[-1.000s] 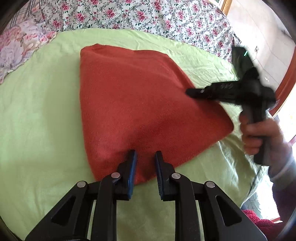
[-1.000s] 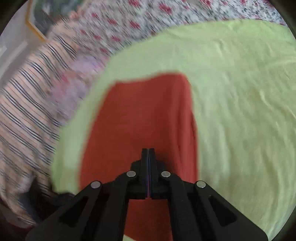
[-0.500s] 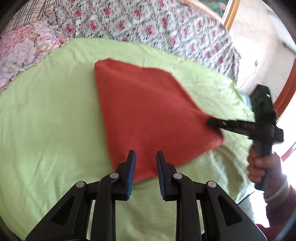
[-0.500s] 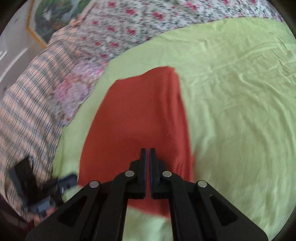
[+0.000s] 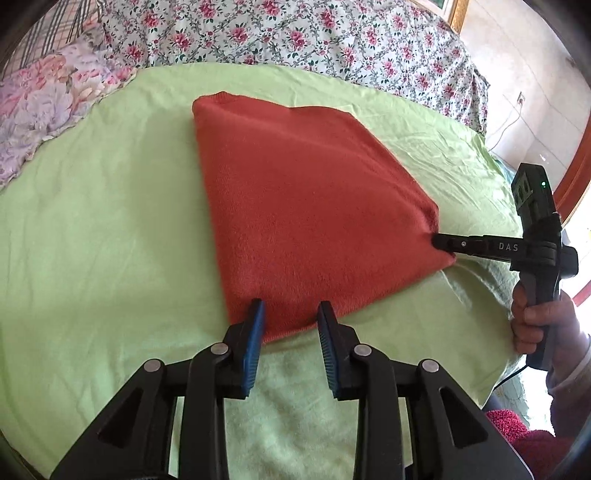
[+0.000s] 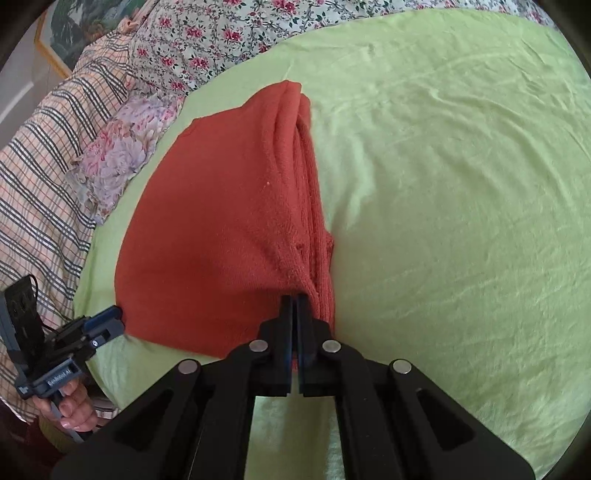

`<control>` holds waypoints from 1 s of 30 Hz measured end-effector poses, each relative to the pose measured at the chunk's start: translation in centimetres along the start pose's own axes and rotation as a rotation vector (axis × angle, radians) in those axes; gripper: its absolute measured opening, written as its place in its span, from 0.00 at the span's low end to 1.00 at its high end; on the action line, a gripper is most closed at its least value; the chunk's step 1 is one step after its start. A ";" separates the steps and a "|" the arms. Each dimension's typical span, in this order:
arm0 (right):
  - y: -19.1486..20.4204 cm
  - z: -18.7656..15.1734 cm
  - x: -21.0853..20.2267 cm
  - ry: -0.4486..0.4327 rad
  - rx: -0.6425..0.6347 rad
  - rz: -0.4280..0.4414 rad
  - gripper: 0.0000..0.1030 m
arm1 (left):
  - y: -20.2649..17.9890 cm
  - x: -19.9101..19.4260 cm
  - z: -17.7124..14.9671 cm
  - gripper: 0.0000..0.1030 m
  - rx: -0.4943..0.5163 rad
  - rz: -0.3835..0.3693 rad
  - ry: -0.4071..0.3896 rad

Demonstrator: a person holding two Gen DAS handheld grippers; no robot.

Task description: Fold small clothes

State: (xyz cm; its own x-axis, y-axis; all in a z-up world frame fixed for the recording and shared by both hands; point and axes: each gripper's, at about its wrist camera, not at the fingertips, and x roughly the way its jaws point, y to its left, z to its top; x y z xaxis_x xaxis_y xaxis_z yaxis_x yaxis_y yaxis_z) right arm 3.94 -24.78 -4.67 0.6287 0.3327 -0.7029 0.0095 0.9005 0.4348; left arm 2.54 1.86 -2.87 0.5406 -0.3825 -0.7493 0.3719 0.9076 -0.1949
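I see the soft, limp red cloth folded on the green bed sheet, my right gripper pinching its corner, left gripper jaws opening around its near edge.

Folded garment on sheet; quilt behind.

Black left gripper with blue-padded jaws, silver screws, black right gripper marked "DAS", green light
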 end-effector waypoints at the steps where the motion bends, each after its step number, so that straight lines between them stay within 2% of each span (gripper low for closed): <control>1: -0.1 -0.1 -0.1 0.001 0.002 0.002 0.02 | 0.1 -0.2 0.0 0.29 -0.006 0.002 0.001; 6: 0.8 0.5 -2.2 -0.023 0.007 -0.011 0.04 | 1.2 -2.6 0.9 0.32 -0.033 0.021 -0.050; 8: 1.2 1.5 -3.1 -0.058 0.010 -0.004 0.10 | 1.9 -2.8 1.6 0.32 -0.057 0.033 -0.060; 9: 1.4 2.0 -3.3 -0.071 0.013 0.000 0.26 | 2.1 -2.7 1.9 0.33 -0.067 0.041 -0.062; 10: 1.6 2.6 -3.6 -0.092 0.010 -0.003 0.47 | 2.4 -2.5 2.2 0.33 -0.081 0.055 -0.062; 11: 2.0 2.9 -3.7 -0.111 0.001 -0.012 0.53 | 2.7 -2.1 2.6 0.33 -0.097 0.067 -0.055; 12: 2.3 3.2 -3.7 -0.120 -0.007 -0.024 0.54 | 3.0 -1.7 3.0 0.33 -0.110 0.073 -0.046; 17: 2.9 5.8 -1.0 -0.094 -0.038 -0.076 0.54 | 3.8 -0.2 4.9 0.37 -0.169 0.064 -0.034; 20: 2.1 7.1 0.9 -0.066 -0.007 -0.058 0.52 | 4.1 0.6 5.5 0.38 -0.191 0.072 -0.021; 21: 1.9 7.3 1.7 -0.047 -0.004 -0.059 0.36 | 4.0 1.0 5.7 0.38 -0.187 0.078 -0.014; 22: 1.7 7.4 2.3 -0.032 0.004 -0.053 0.12 | 4.0 1.2 5.7 0.39 -0.184 0.083 -0.012; 25: 1.7 7.2 3.2 -0.034 -0.022 -0.111 0.12 | 3.6 2.1 5.8 0.45 -0.161 0.117 0.006; 27: 1.4 6.9 3.4 -0.029 -0.002 -0.107 0.12 | 3.7 2.4 5.6 0.46 -0.166 0.119 0.014; 30: 1.0 6.8 3.0 -0.036 0.009 -0.120 0.21 | 3.8 2.2 5.3 0.47 -0.182 0.110 0.015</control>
State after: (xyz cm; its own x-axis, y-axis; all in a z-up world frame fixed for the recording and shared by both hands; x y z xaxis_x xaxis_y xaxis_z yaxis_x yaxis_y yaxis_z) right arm 11.14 -24.84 -2.50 0.6505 0.2123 -0.7293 0.0933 0.9305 0.3541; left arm 9.15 3.51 -1.89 0.5589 -0.2776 -0.7814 0.1677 0.9607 -0.2214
